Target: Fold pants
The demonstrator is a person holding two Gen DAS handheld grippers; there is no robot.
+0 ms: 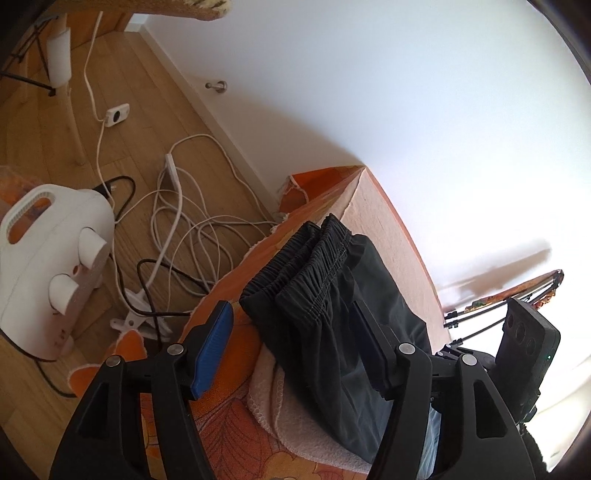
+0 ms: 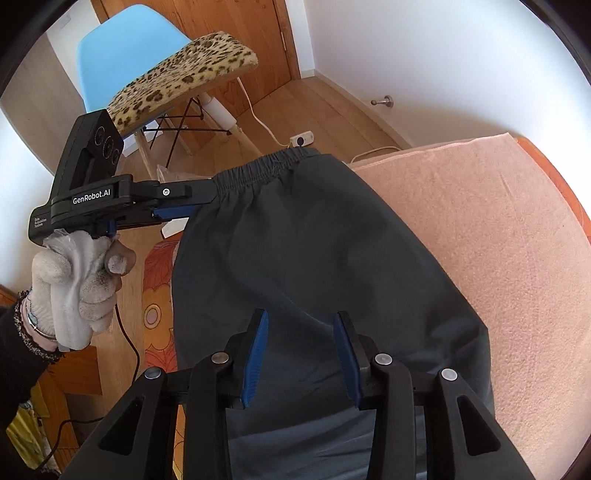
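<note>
Dark grey pants [image 1: 332,302] with an elastic waistband [image 1: 295,266] lie folded on a pink towel [image 2: 498,240]. My left gripper [image 1: 291,332] is open, one blue pad [image 1: 214,350] left of the waistband and the other finger resting over the fabric on the right. The right wrist view shows the same left gripper [image 2: 201,201] side on at the waistband's corner, held by a gloved hand [image 2: 77,280]. My right gripper [image 2: 301,332] stands open just above the middle of the pants [image 2: 314,240], with nothing pinched between its pads.
The towel lies over an orange flowered cover [image 1: 236,417]. On the wooden floor stand a white heater [image 1: 55,277] and tangled cables [image 1: 184,229]. A leopard-print board [image 2: 177,77], a blue chair [image 2: 122,51] and a wooden door [image 2: 236,22] are beyond the surface's edge.
</note>
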